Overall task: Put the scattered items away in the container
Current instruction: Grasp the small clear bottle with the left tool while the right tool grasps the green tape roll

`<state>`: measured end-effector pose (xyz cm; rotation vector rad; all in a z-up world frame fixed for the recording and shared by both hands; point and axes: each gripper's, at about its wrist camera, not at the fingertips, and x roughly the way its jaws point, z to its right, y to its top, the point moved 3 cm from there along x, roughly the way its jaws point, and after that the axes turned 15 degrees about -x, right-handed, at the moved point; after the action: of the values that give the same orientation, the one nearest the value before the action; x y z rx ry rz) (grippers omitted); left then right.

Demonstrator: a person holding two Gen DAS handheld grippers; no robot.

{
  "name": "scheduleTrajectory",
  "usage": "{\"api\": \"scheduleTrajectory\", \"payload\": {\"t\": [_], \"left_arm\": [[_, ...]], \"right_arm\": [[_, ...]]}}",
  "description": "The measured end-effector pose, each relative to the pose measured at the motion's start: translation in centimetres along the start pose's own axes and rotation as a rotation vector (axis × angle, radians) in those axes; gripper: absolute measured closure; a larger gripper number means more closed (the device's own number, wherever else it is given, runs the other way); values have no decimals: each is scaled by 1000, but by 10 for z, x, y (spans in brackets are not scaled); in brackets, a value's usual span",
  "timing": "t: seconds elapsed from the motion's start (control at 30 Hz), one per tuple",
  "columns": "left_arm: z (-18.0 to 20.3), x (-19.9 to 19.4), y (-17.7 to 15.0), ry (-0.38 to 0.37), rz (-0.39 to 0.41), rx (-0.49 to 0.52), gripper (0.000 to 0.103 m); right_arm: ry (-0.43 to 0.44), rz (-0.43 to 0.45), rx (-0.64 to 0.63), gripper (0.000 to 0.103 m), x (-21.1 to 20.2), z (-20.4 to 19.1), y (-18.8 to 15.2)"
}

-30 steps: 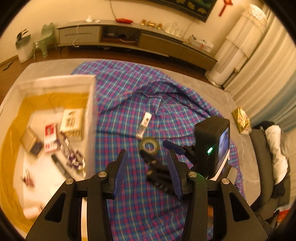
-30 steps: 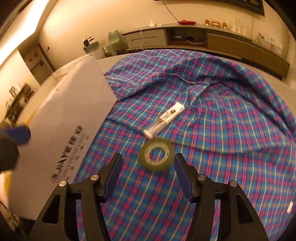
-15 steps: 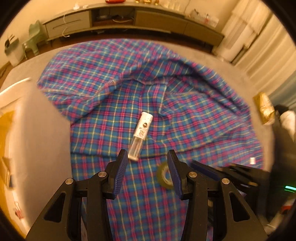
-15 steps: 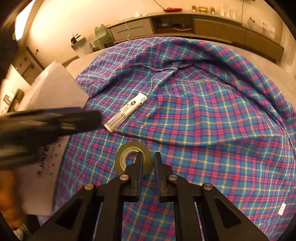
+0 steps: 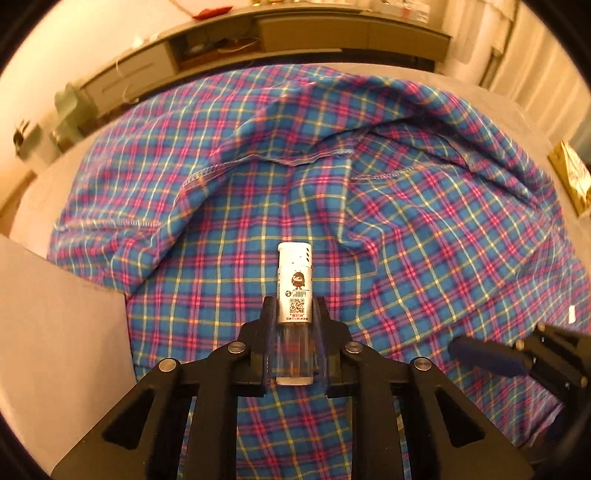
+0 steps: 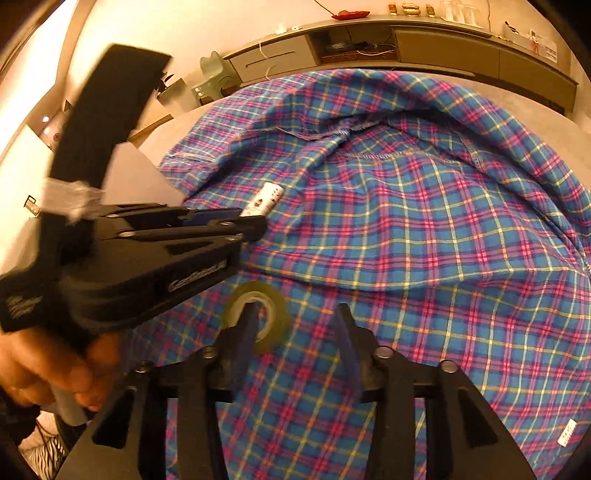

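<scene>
A white-capped lighter (image 5: 295, 280) with a clear body lies on the plaid cloth (image 5: 406, 240). My left gripper (image 5: 294, 308) is closing on it, and its pads press on both sides of the lighter. From the right wrist view the left gripper (image 6: 255, 221) comes in from the left, with the lighter (image 6: 267, 197) sticking out past its tips. A yellowish tape roll (image 6: 273, 325) lies flat on the cloth. My right gripper (image 6: 295, 332) is opening over it: one finger (image 6: 245, 332) sits over the roll's hole, the other stands outside the rim.
The white container's wall (image 5: 55, 350) stands at the left, touching the cloth's edge. A gold packet (image 5: 570, 177) lies at the far right. A long low cabinet (image 5: 295, 33) runs along the back wall. A hand (image 6: 48, 369) holds the left gripper's handle.
The left gripper left the box, came down over the lighter and closed on it. The right gripper shut at the tape roll's rim, then spread again astride that rim.
</scene>
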<state>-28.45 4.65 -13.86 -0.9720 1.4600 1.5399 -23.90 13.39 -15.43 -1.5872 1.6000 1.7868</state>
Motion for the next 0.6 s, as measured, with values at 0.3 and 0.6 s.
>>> {"api": "scheduleTrajectory", "payload": {"t": [0.3, 0.6], "left_arm": [[-22, -25, -2, -66, 8, -136, 83], [-28, -70, 0, -158, 52, -201, 84]], "right_arm": [[-53, 44, -127, 43, -5, -20, 4], [-133, 37, -305, 43, 13, -45, 4]]}}
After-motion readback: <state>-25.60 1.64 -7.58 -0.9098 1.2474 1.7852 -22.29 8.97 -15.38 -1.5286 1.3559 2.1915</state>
